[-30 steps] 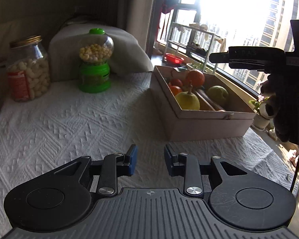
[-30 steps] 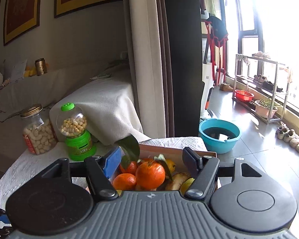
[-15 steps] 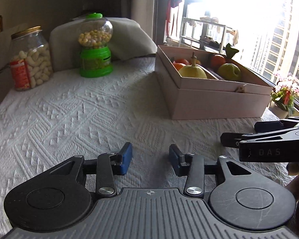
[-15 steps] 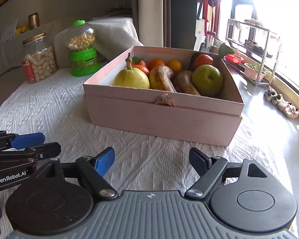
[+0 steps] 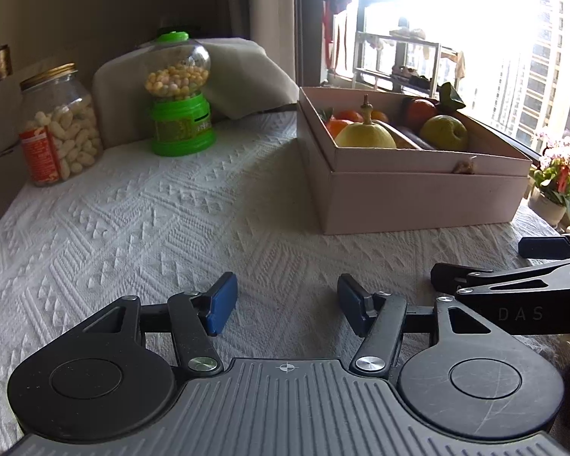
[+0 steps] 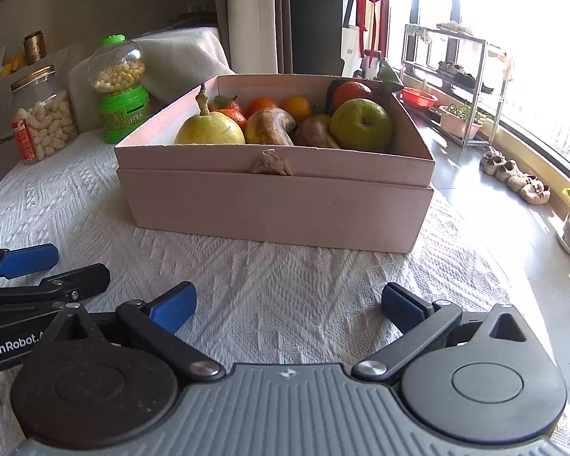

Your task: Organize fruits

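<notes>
Fruit sits gathered in 1 container: the pink box (image 6: 273, 205) on the white tablecloth (image 6: 285, 292), its wall facing my right gripper (image 6: 287, 304). Inside, from the right wrist view, I read a yellow pear (image 6: 209, 131) at the near left, a green apple (image 6: 361, 125) at the near right, 2 brownish bananas (image 6: 269, 125) between them, and oranges (image 6: 262, 105) toward the back, with a larger orange (image 6: 349, 93) carrying a leaf in the far right corner. No fruit lies loose on the cloth in either view, so I judge the sorting close to done or complete.

Right gripper state: fingers spread wide, nothing between the blue pads (image 6: 173, 306). It is held low over the cloth, in front of the box and apart from it. I judge this a parked posture, since wide fingers suit either a fresh reach or a rest.

Left gripper (image 5: 285, 304) state: fingers apart, nothing held, also low over the cloth. It points past the left corner of the box toward the green candy dispenser (image 5: 180, 95) and the glass snack jar (image 5: 59, 123), both standing at the far edge, well apart from the box. I keep it to the left so the 2 tools do not cross; the right tool shows just beside it at the frame edge.

Placement rationale, as a judgement: the pear and apple sit at the front where they brace the bananas; rounder oranges fill the back. The box rests inside its own lid or base, which steadies it.
</notes>
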A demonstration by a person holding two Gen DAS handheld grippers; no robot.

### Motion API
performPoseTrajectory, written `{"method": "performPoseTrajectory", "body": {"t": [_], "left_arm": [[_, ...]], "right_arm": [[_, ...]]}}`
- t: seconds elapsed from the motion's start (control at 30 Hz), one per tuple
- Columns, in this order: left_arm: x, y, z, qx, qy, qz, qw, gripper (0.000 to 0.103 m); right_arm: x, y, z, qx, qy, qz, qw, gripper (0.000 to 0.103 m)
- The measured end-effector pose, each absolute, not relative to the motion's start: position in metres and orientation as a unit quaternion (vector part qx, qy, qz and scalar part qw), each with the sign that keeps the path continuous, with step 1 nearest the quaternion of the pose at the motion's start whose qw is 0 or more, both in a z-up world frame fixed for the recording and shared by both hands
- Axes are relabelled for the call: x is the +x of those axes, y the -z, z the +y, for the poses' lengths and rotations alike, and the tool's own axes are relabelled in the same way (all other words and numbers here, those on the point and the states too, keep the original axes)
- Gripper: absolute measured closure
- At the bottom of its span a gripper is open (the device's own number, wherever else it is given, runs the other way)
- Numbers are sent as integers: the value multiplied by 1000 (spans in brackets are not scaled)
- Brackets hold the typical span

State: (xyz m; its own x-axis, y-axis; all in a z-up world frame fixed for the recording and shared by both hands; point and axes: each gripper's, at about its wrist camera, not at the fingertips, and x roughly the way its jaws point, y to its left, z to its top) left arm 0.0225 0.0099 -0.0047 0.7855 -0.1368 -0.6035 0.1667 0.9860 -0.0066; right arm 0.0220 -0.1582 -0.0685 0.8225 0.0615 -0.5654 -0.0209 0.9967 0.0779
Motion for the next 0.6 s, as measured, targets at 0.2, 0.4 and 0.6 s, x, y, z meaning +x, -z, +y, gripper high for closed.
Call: {"method": "performPoseTrajectory", "body": {"t": [0.2,0.4,0.6], "left_arm": [[22,5,9,26,80,317,945,39],[22,5,9,26,80,317,945,39],[22,5,9,25,80,317,945,39]], "right_arm": [[20,70,-159,37,-17,290,956,0],[20,70,-159,37,-17,290,956,0],[19,70,-158,37,-17,290,956,0]]}}
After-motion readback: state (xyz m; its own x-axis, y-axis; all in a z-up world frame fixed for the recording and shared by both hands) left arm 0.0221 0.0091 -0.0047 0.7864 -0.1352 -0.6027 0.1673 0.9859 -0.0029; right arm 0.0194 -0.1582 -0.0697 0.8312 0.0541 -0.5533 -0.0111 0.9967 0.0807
